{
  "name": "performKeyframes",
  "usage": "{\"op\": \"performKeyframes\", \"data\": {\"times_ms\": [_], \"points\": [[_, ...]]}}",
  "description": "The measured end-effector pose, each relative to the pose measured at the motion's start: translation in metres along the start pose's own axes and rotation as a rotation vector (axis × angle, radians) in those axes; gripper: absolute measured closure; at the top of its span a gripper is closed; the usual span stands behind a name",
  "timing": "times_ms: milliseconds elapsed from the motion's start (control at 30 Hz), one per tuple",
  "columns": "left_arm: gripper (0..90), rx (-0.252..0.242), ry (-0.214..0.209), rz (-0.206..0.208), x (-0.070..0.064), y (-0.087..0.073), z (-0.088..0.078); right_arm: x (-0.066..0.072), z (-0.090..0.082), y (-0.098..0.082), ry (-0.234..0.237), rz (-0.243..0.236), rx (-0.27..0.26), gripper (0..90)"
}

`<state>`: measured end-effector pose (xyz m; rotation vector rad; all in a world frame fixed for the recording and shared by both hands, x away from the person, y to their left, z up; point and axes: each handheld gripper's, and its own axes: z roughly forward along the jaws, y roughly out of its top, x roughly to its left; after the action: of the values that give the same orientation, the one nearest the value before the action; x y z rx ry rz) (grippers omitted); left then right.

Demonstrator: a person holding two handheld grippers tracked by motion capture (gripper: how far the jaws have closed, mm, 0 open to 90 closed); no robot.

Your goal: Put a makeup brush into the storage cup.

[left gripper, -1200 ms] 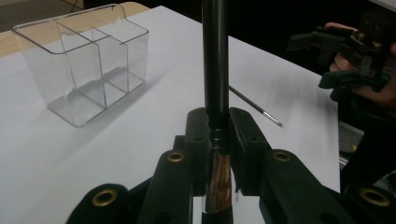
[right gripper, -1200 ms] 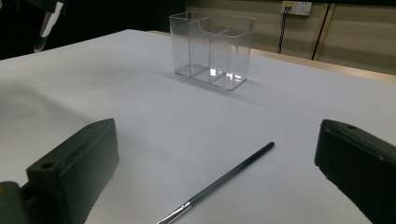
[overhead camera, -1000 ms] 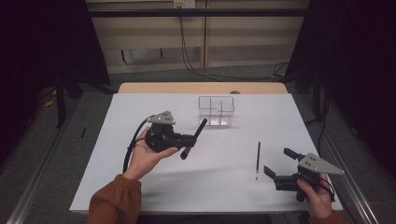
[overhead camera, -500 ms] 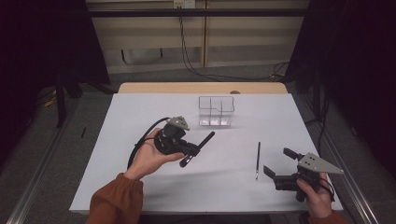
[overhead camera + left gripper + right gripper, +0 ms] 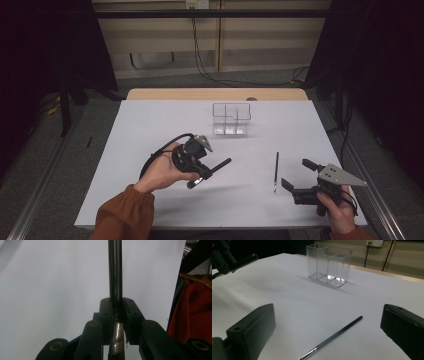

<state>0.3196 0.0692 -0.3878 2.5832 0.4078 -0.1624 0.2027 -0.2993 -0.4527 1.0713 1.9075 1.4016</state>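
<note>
Black jaws of the left gripper (image 5: pixel 212 172) are pressed together on a dark pen (image 5: pixel 115 272), which is seen in the left gripper view running straight up between the pads, its shiny metal end (image 5: pixel 117 336) tucked low behind them. From the high view, this gripper is held above the white table (image 5: pixel 150 130) in the person's left hand (image 5: pixel 162 172), tilted so that the pen points toward the right and slightly up the picture, a little in front of the clear plastic holder (image 5: pixel 231 119). That holder (divided into compartments) is stood toward the far middle of the table. A second thin dark pen (image 5: pixel 275 171) is laid flat on the table, well apart from the first and just beside the right gripper (image 5: pixel 296 176). The right gripper is held low near the table's right front corner, its jaws spread wide with nothing between them; in the right gripper view the lying pen (image 5: pixel 332 338) is seen ahead of the jaws, with the holder (image 5: pixel 329 264) farther off
</note>
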Motion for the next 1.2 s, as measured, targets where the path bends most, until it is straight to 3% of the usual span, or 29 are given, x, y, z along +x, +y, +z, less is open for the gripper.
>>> {"op": "performKeyframes", "data": {"times_ms": [200, 300, 333, 467, 633, 800, 1200], "points": [[78.6, 0.021, -0.002, -0.003, 0.001, -0.002, 0.003, 0.001, 0.001, 0.0, 0.007, -0.005, 0.004, 0.0], [78.6, 0.042, 0.001, 0.009, -0.001, -0.002, 0.003, 0.001, 0.001, 0.001, 0.009, -0.003, 0.0, 0.0], [78.6, 0.057, 0.0, 0.032, -0.003, -0.002, 0.004, 0.001, 0.001, 0.001, 0.01, -0.003, -0.002, 0.0], [78.6, 0.064, -0.002, 0.04, -0.004, 0.0, 0.005, 0.002, 0.003, 0.004, 0.028, 0.004, -0.017, 0.0], [78.6, 0.055, -0.014, 0.035, -0.002, -0.001, 0.005, 0.009, 0.005, 0.009, 0.074, -0.024, -0.047, 0.0], [78.6, 0.05, -0.041, 0.036, 0.0, -0.002, 0.007, 0.013, 0.01, 0.016, 0.09, -0.036, -0.073, 0.0], [78.6, 0.062, -0.034, 0.047, -0.002, 0.0, 0.008, 0.013, 0.03, 0.033, 0.137, -0.051, -0.056, 0.0]]}}
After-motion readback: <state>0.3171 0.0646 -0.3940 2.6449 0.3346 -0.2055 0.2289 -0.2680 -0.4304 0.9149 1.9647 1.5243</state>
